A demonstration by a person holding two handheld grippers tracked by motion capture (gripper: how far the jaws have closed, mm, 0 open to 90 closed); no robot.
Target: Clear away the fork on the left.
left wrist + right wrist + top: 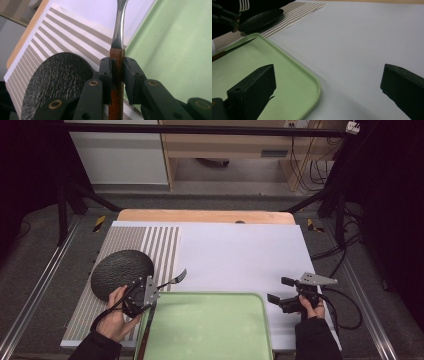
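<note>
Fork, wooden handle: clamped in left gripper, lifted over striped mat between black plate and green tray. Right gripper: jaws wide, empty, right of tray. Step: carrying. Next, likely: lowering fork beside plate, then releasing.

Black textured plate on striped placemat, left of green tray; a knife rests along the tray's left edge.
</note>
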